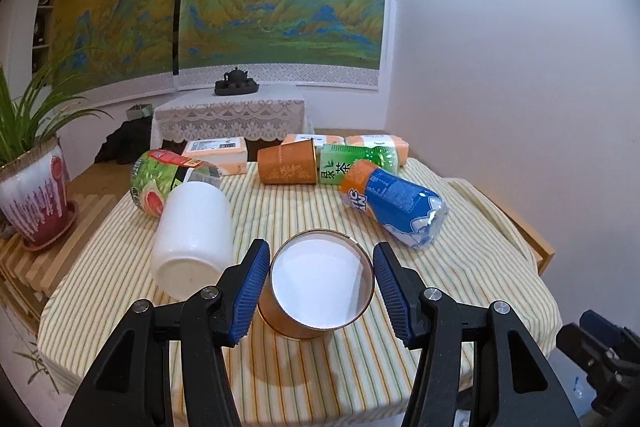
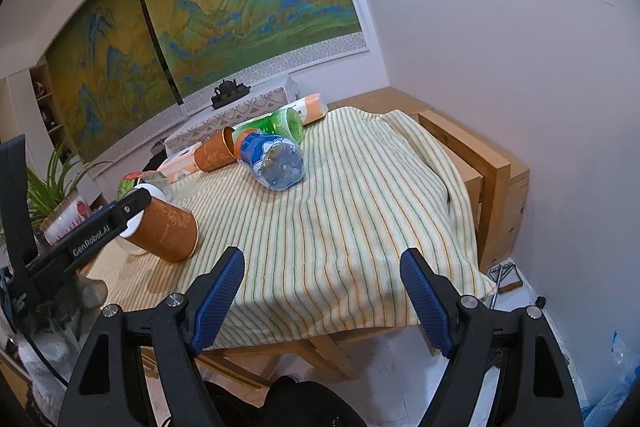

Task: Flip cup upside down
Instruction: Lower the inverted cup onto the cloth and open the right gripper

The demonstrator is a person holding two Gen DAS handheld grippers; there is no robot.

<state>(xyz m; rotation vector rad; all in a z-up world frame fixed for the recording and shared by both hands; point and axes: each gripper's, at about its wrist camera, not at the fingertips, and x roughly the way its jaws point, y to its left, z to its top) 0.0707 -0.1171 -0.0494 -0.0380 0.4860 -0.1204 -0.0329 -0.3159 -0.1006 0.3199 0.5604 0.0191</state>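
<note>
Tipping toward the camera, the orange cup (image 1: 316, 291) sits between the two blue fingers of the left claw (image 1: 322, 293). Its white inside faces us. The left finger (image 1: 250, 291) touches the cup's side, but a small gap shows by the right finger, so I cannot tell if the claw is holding it. The cup rests on the striped cloth (image 1: 360, 367), near the front edge. A white jar (image 1: 194, 239) lies just beside it. The right claw (image 2: 322, 303) is wide apart with nothing in it, near the table's front edge.
</note>
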